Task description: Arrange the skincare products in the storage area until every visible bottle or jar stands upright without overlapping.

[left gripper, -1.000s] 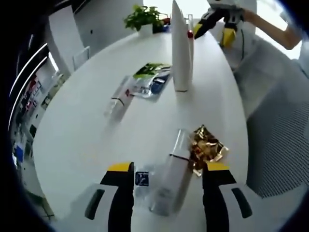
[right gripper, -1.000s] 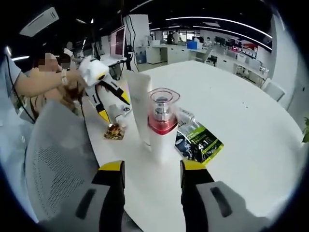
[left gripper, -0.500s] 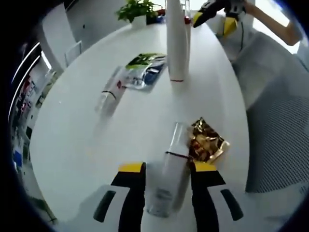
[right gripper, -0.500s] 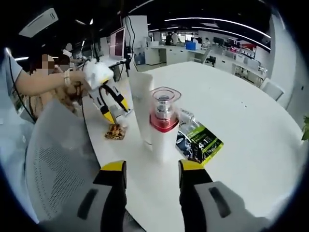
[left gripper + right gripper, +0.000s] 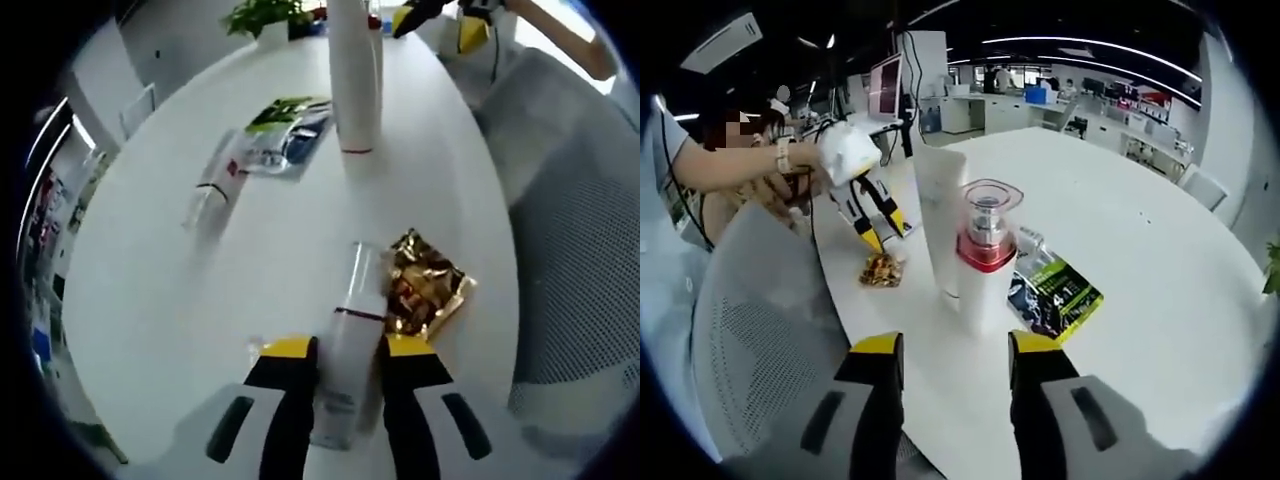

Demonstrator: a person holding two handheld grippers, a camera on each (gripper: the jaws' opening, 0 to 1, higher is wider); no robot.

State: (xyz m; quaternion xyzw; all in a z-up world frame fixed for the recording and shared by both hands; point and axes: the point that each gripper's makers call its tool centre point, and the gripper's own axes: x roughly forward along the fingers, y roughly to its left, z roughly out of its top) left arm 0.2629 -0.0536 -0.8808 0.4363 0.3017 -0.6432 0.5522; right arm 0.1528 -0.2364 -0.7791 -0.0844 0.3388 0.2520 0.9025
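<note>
A clear bottle (image 5: 345,375) with a dark band lies flat on the white table (image 5: 150,300). My left gripper (image 5: 347,348) is shut on it, one jaw against each side. A second clear bottle (image 5: 213,186) lies flat further out to the left. A tall white tube (image 5: 353,80) stands upright beyond, with a red-banded pump bottle (image 5: 985,255) beside it. In the right gripper view my right gripper (image 5: 955,345) is open just short of that pump bottle, holding nothing. The left gripper (image 5: 872,215) shows past the tube (image 5: 942,215), held by a hand.
A gold foil packet (image 5: 425,290) lies right beside the gripped bottle. A green and blue sachet (image 5: 285,130) lies flat near the tube. A potted plant (image 5: 265,15) stands at the table's far end. A grey mesh chair (image 5: 750,330) sits against the table edge.
My left gripper has moved forward over the lying clear bottle and its jaws have closed in onto it. The right gripper has barely moved and stays open.
</note>
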